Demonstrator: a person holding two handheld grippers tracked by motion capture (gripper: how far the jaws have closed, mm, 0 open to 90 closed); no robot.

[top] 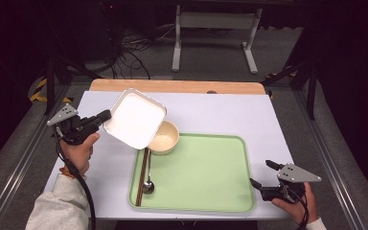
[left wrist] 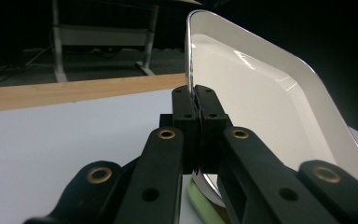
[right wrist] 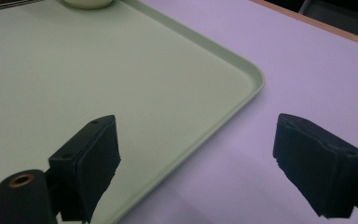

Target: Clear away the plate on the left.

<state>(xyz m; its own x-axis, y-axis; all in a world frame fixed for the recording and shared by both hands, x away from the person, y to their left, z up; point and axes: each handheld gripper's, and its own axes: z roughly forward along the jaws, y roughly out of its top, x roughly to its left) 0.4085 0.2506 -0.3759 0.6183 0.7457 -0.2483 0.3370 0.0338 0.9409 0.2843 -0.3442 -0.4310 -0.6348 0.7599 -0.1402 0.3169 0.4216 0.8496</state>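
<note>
I've got the left gripper (top: 106,116) clamped on the white square plastic plate (top: 135,119), pinching its rim at the left edge. In the left gripper view both black jaws sit tight together w/ the plate's thin rim (left wrist: 189,56) sandwiched between the pads. The plate is up off the table and tilted, its shallow inside facing up and toward the camera in the high view. Its lower right corner overlaps the small beige round bowl (top: 165,137); can't tell if they touch. In the left gripper view the plate stands nearly on edge, right of the jaws.

The bowl sits at the far left corner of the pale green rectangular tray (top: 206,167), which lies on the white tabletop (top: 220,112). Along the tray's left edge lie a pair of dark brown chopsticks (top: 142,175) and, just beside them, a metal spoon (top: 148,182), bowl end toward me.

The right gripper (top: 260,173) hovers at the tray's near right corner, jaws wide apart, nothing between them. In the right gripper view one pad hangs over the green tray (right wrist: 121,70), the other over the white tabletop (right wrist: 307,56), w/ the tray's rounded corner between them. My right hand (top: 294,203) holds it low, near the table's front edge.

My left hand (top: 80,152) grips the left tool from below, cable trailing back along the grey sleeve (top: 57,211).
</note>
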